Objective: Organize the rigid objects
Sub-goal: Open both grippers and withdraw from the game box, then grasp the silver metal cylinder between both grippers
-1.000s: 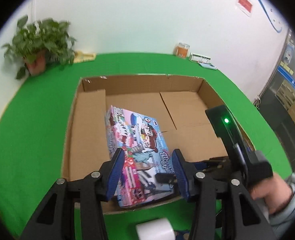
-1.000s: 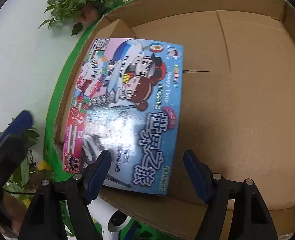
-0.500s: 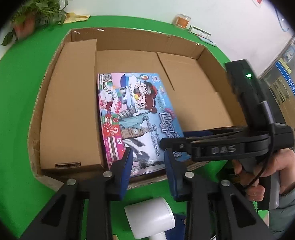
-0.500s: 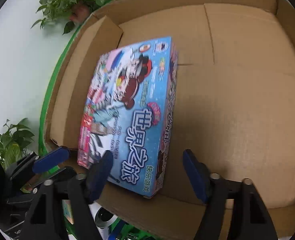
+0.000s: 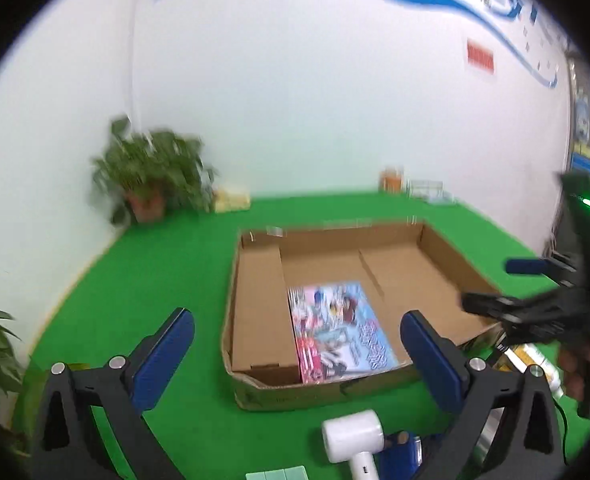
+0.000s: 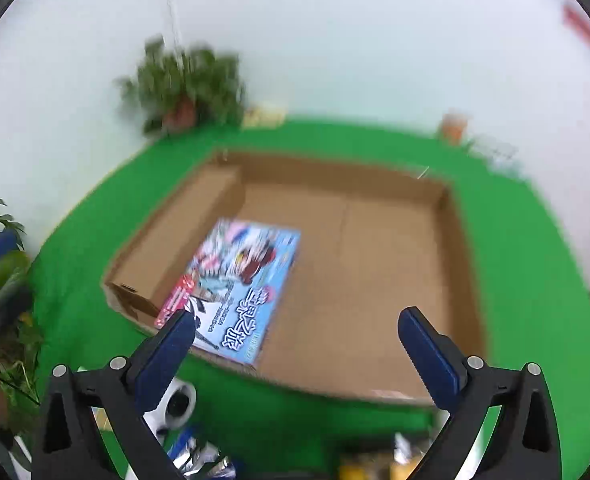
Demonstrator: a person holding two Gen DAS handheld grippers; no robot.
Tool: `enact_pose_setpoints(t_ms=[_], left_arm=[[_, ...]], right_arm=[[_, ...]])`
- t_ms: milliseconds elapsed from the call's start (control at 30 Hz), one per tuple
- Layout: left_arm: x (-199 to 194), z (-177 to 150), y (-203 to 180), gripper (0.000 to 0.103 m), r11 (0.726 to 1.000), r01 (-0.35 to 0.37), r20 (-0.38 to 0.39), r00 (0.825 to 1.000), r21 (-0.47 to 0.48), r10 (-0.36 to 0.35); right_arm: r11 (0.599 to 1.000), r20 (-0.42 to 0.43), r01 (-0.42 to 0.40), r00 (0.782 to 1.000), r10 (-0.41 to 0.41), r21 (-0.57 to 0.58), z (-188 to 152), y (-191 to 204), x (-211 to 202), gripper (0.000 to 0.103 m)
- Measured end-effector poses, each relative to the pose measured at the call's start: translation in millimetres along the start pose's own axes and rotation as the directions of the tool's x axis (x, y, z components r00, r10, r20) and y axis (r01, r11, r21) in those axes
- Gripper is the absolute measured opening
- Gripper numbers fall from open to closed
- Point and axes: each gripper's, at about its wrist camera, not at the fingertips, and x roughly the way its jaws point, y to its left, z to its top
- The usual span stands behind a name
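Left claw [image 5: 297, 338] spread wide, empty, raised above the green worktop [image 5: 143, 280]. Right claw [image 6: 295, 334] likewise spread, empty. Game box [image 5: 339, 330] lay flat inside the cardboard tray [image 5: 447, 244], near its front-left corner.

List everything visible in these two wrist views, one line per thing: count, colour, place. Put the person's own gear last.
cardboard box: one, brown, open and shallow, middle of the green surface.
game box: one, pink and blue print, lying flat inside the cardboard box at its near left.
green surface: one, green, covers the table.
hair dryer: one, white, on the green in front of the cardboard box.
potted plant: one, green leaves in a reddish pot, far left by the wall; more leaves at the left edge.
orange container: one, far edge by the wall, blurred.
green blocks: one row, pale green, bottom edge.
left gripper: one, black with blue pads, open, empty.
right gripper: one, same colours, open, empty.
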Motion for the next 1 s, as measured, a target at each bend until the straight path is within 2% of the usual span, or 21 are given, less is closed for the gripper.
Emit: enact_pose_setpoints(t_ms=[100,200,267,333,367,400,433,467,500,533,567,633,667,733,833,900,1000], left_arm=[[-19.3,-7.1,-2.9,0.102,0.998,0.019,-0.004,1.000,-0.068,-0.019],[-30.9,-20.2,-12.5,0.102,0.988,0.079,-0.019,0.996,-0.132,-0.082],[-36.9,-32.1,-25.7,0.102,0.984,0.103,-0.035,0.993,-0.148,-0.109],[-38.1,-40.1,-37.6,0.098,0.984,0.098,-0.057,0.992,-0.150,-0.108],[-40.5,-46.1,-46.4,0.082,0.981,0.118,-0.063,0.990,-0.152,-0.129],[-40.6,-50.0,-51.0,0.054,0.978,0.139,-0.067,0.986,-0.157,-0.151],[-39.4,-53.4,-55.2,0.038,0.973,0.166,-0.081,0.980,-0.163,-0.181],[-37.4,-57.5,-60.3,0.018,0.966,0.197,-0.111,0.970,-0.171,-0.217],[-36.9,-61.7,-65.3,0.017,0.962,0.210,-0.143,0.961,-0.175,-0.236],[-38.1,-64.2,-69.4,0.017,0.963,0.212,-0.150,0.960,-0.169,-0.237],[-43.0,-66.3,-75.6,0.020,0.966,0.209,-0.126,0.966,-0.149,-0.228],[-48.8,-68.6,-85.8,0.068,0.973,0.196,-0.117,0.971,-0.121,-0.210],[-50.4,-68.7,-89.6,0.099,0.976,0.188,-0.126,0.971,-0.111,-0.201],[-56.7,-69.7,-91.1,0.102,0.973,0.196,-0.091,0.974,-0.120,-0.207],[-50.5,-69.4,-90.2,0.102,0.966,0.213,-0.128,0.964,-0.144,-0.232],[-43.3,-72.6,-87.2,0.102,0.953,0.232,-0.156,0.952,-0.192,-0.263],[-31.8,-79.3,-82.3,0.102,0.918,0.287,-0.206,0.915,-0.274,-0.348]], right_arm=[[0.999,0.044,0.038,0.998,-0.037,-0.013,-28.7,3.4,-47.8,0.102],[0.997,0.054,0.071,0.996,-0.071,-0.008,-60.0,5.3,-73.3,0.102],[0.998,0.045,0.066,0.997,-0.066,0.018,-84.1,5.3,-88.4,0.102],[0.998,0.036,0.059,0.998,-0.060,0.024,-107.8,4.2,-100.1,0.102],[0.997,0.031,0.066,0.997,-0.067,0.025,-118.3,4.0,-102.9,0.102],[0.997,0.026,0.069,0.997,-0.070,0.025,-126.1,3.4,-104.1,0.102],[0.998,0.022,0.064,0.998,-0.065,0.022,-133.7,3.9,-104.1,0.101],[0.998,0.020,0.056,0.998,-0.056,0.021,-142.7,2.6,-105.4,0.095],[0.999,0.016,0.048,0.999,-0.048,0.021,-147.9,1.7,-105.8,0.088],[0.999,0.006,0.038,0.999,-0.038,0.023,-153.4,-1.5,-105.1,0.074],[0.999,-0.007,0.021,1.000,-0.021,0.029,-158.0,-4.3,-104.6,0.071],[0.999,-0.008,0.000,1.000,0.001,0.039,-165.6,-9.7,-105.4,0.073],[0.999,-0.004,-0.006,1.000,0.007,0.043,-168.7,-11.9,-104.5,0.080],[0.998,0.012,-0.019,1.000,0.018,0.052,-171.3,-15.2,-107.0,0.095],[0.999,0.033,-0.039,0.999,0.037,0.037,-172.5,-16.3,-110.7,0.095],[0.998,0.031,-0.061,0.998,0.061,0.021,-174.7,-14.4,-109.6,0.096],[0.995,0.012,-0.103,0.995,0.103,-0.003,-172.3,-14.9,-104.0,0.096]])
